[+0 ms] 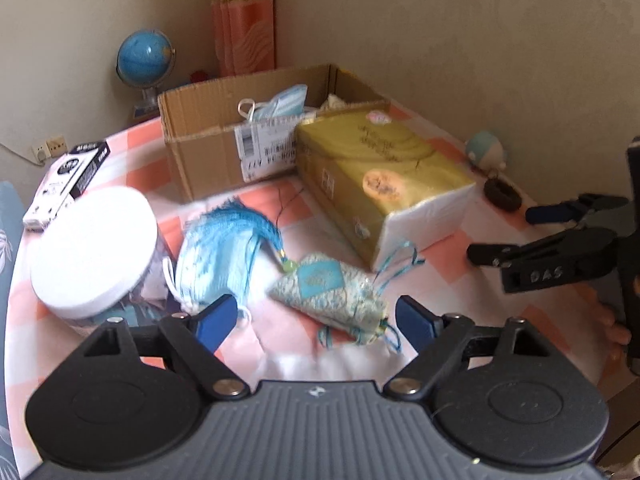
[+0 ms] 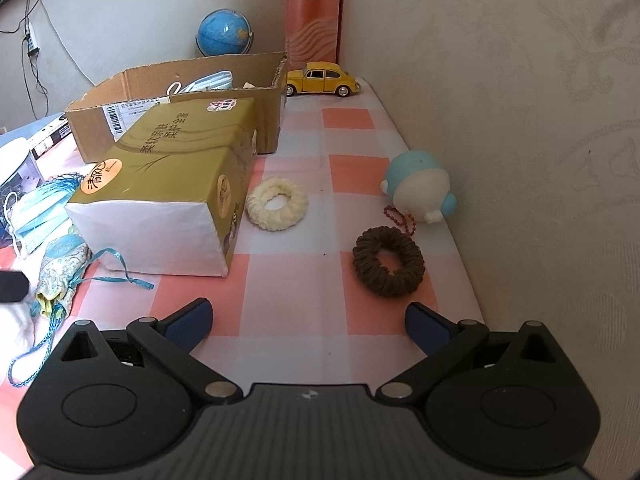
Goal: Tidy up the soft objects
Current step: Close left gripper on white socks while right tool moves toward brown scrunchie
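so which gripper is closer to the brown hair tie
Right. The right gripper hangs open just in front of the brown hair tie; the left gripper is open over the patterned pouch, beyond the tissue pack.

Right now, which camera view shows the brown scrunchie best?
The right wrist view: the brown scrunchie lies whole and sharp on the checked cloth. The left wrist view shows it only small, blurred, near the far right edge.

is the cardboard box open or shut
Open: the cardboard box has no flaps over its top, and a blue face mask shows inside it.
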`<state>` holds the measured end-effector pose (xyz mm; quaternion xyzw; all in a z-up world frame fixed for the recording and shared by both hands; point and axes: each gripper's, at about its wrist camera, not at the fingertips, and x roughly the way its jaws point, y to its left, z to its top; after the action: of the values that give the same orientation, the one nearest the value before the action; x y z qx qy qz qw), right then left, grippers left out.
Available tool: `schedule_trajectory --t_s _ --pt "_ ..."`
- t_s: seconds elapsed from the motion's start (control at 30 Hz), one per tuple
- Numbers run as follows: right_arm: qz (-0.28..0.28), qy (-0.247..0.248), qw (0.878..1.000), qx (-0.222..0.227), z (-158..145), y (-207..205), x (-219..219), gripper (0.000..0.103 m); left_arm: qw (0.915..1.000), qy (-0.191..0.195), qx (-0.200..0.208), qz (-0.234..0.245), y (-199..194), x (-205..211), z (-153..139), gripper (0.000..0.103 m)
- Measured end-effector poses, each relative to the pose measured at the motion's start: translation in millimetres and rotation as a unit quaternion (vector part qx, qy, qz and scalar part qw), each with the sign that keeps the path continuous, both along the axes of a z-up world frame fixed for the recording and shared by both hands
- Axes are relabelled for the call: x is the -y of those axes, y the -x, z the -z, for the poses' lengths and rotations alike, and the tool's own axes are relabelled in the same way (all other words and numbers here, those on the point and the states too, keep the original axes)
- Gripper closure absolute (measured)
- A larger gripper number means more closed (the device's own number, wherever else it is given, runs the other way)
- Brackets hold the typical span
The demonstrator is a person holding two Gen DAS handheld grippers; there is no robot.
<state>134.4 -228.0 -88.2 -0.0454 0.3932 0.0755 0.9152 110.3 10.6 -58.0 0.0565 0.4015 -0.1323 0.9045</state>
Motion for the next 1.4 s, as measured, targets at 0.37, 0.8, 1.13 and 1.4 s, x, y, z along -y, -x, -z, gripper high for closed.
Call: schedule_trajectory --t_s 0.37,0.8,1.13,1.4 --pt "-0.003 -0.001 1.0 0.003 1 0 1 0.0 0.9995 0.007 -0.029 0.007 25 -11 12 0.017" --pt "-0.002 -0.001 1.0 0.004 1 0 1 0.0 0.9991 0.004 -0.04 0.012 44 -20 12 0.022" --pt "-0.001 0.0 1.0 0.0 0 -2 1 0.0 0.9988 0.008 -0.048 0.01 50 -25 17 0.048" --pt "0.001 0.01 1.0 0.01 -3 -9 8 0.013 0.9988 0.015 -0.047 0.007 47 -26 17 0.048"
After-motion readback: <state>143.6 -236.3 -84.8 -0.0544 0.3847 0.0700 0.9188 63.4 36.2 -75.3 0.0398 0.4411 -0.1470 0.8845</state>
